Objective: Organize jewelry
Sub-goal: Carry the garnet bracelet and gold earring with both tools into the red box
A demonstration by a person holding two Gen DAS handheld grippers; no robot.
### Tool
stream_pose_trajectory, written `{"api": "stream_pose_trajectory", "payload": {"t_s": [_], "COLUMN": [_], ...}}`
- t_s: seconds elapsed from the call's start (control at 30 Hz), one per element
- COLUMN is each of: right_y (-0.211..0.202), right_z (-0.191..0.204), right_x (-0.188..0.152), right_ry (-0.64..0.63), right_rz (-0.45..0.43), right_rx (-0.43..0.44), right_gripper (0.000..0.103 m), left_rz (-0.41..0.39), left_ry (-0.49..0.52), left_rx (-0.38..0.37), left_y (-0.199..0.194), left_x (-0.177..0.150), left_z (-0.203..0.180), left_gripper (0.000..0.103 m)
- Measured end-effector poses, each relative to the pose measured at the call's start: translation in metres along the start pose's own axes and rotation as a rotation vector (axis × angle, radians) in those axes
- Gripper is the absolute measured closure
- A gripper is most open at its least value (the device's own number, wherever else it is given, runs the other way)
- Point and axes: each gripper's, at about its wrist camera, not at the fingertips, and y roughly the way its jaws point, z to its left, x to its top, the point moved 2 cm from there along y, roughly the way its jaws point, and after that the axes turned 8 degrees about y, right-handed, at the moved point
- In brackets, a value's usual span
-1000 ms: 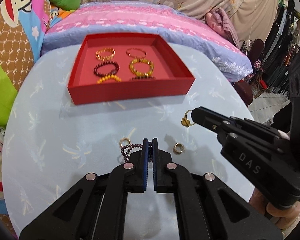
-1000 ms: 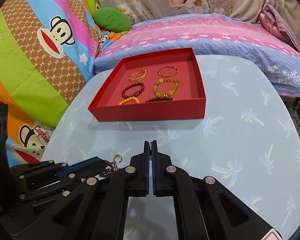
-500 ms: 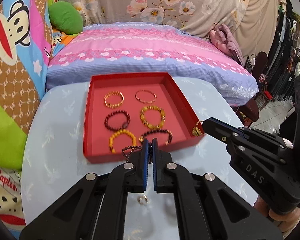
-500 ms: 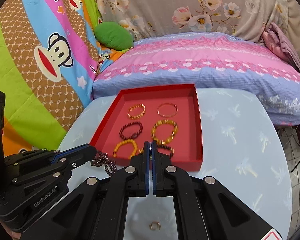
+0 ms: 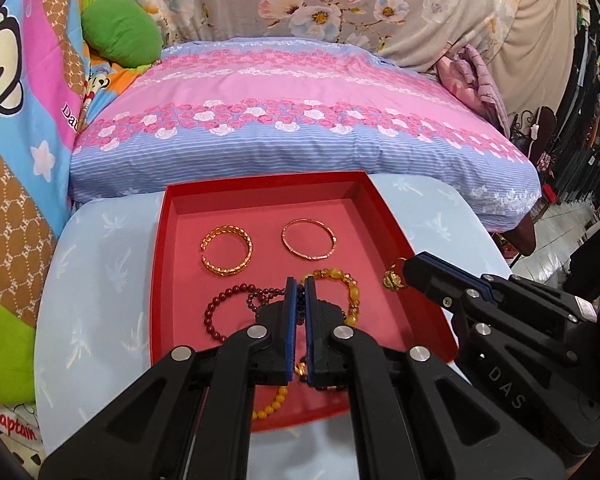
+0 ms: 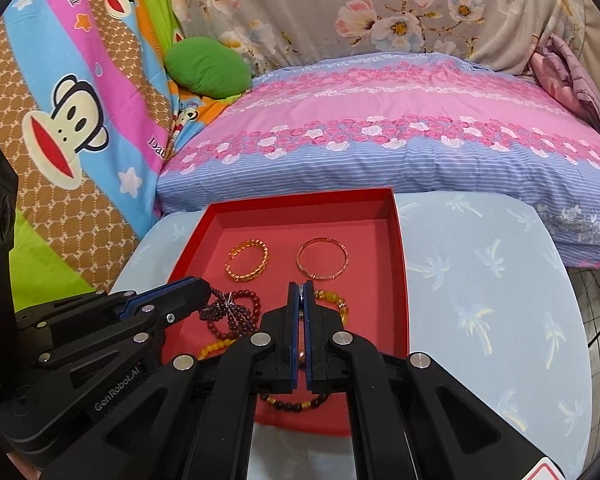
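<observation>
A red tray (image 5: pixel 162 240) (image 6: pixel 402 280) on the pale blue table holds a gold chain bangle (image 5: pixel 226 251) (image 6: pixel 247 261), a thin rose-gold bangle (image 5: pixel 308 239) (image 6: pixel 322 258), a dark red bead bracelet (image 5: pixel 214 312), a yellow stone bracelet (image 5: pixel 350 292) and others. My left gripper (image 5: pixel 298 286) (image 6: pixel 204 294) is shut on a dark purple bead bracelet (image 5: pixel 262 300) (image 6: pixel 226 308), hanging over the tray. My right gripper (image 6: pixel 301 289) (image 5: pixel 404 270) is shut on a small gold ring (image 5: pixel 394 278) above the tray's right side.
A pink and blue pillow (image 5: pixel 292 120) lies right behind the table. A monkey-print blanket (image 6: pixel 68 120) and a green cushion (image 6: pixel 208 66) are at the left. Clothes hang at the far right (image 5: pixel 596 80). The table's blue cloth (image 6: pixel 480 300) extends right of the tray.
Both grippers rose from the table and moved forward over the tray, the left carrying the purple bead bracelet, the right carrying the gold ring. The loose rings on the table dropped out of view.
</observation>
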Motion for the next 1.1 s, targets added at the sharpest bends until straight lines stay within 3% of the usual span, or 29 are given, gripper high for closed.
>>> {"api": "stream_pose_trajectory", "payload": {"t_s": [0.6,1.1], "right_y": [0.067,0.083], "right_z": [-0.016,-0.023], "right_x": [0.023,0.021], "right_ry": [0.028,0.034], "right_rz": [0.047,0.059], "right_rx": [-0.039,-0.061], "right_gripper": [0.101,0.098], "left_rz": [0.067,0.078], "left_ry": [-0.005,-0.044], "left_rx": [0.043,0.073], "left_y": [0.069,0.082], "left_x": [0.015,0.016], "left_z": [0.016,0.027], "left_gripper": [0.1,0.096]}}
